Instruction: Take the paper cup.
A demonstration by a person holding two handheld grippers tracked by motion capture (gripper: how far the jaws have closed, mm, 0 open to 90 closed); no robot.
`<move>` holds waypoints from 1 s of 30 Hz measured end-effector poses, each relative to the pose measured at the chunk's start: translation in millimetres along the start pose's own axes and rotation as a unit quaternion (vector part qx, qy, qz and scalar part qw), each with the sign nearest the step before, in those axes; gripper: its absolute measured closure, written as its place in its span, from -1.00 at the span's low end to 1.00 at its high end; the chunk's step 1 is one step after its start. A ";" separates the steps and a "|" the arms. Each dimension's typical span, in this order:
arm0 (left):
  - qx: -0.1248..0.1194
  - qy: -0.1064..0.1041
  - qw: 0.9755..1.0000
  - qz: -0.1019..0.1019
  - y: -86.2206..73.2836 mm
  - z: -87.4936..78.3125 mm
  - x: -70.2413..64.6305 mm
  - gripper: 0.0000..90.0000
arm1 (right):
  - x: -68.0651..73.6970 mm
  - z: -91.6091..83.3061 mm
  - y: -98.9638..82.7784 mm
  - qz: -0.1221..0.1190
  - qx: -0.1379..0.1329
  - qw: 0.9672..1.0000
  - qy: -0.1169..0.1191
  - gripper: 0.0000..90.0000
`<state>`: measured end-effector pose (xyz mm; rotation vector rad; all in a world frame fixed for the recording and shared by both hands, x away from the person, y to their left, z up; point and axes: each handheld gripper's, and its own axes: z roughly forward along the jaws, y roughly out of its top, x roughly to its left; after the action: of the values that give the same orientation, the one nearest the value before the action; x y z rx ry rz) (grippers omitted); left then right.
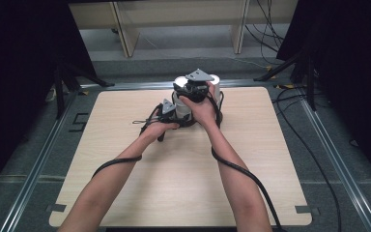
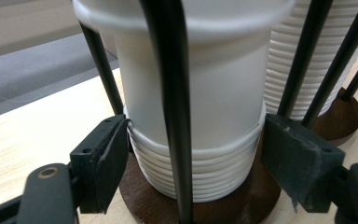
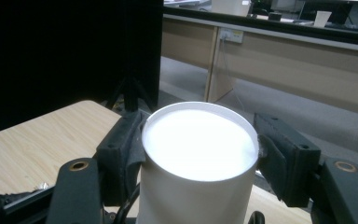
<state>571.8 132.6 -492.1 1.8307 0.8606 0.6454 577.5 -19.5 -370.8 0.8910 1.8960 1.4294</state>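
On the far middle of the bench [image 1: 125, 159] stands a dark round holder [image 2: 140, 186] with thin black rods, and inside it there is a stack of white paper cups [image 2: 196, 168]. A second stack [image 2: 303, 65] stands just beside it, on its own base.

The right gripper [image 3: 200, 154] is up at the top of the stack. Its fingers [image 3: 121, 149] are closed on the rim of the top cup [image 3: 198, 149], one pad on each side, touching the wall. In the gripper view this cup stands higher than the others, so I judge that it is already partly pulled out of the stack (not fully free, as far as I can tell).

The left gripper [image 2: 191, 163] is low, near the base. Its fingers [image 2: 105, 158] stand on both sides of the stacked rims; the left pad touches them, and the right pad seems just at them, so it appears to hold the stack down.

What is left, I think: to lift the top cup clear of the rods and put it somewhere on the bench.
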 end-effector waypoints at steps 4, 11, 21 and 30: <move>0.002 0.001 1.000 0.004 -0.3 0.2 -0.5 -0.48 | -0.9 -3.0 4.2 0.008 -0.007 1.000 -0.002 -0.19; 0.004 0.003 1.000 0.006 -0.3 0.8 -0.2 -0.47 | -1.0 -7.6 14.2 -0.003 -0.016 1.000 -0.002 -0.19; 0.005 0.003 1.000 0.006 -0.4 0.5 -0.1 -0.47 | 3.9 -13.0 25.9 0.004 -0.028 1.000 0.001 -0.19; 0.009 0.008 1.000 0.013 -2.0 -4.6 1.1 -0.50 | 4.2 -21.7 36.8 0.000 -0.037 0.999 0.001 -0.19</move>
<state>568.5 136.6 -492.1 1.8567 0.8568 0.6706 563.8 -21.3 -330.2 0.8544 1.8332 1.4910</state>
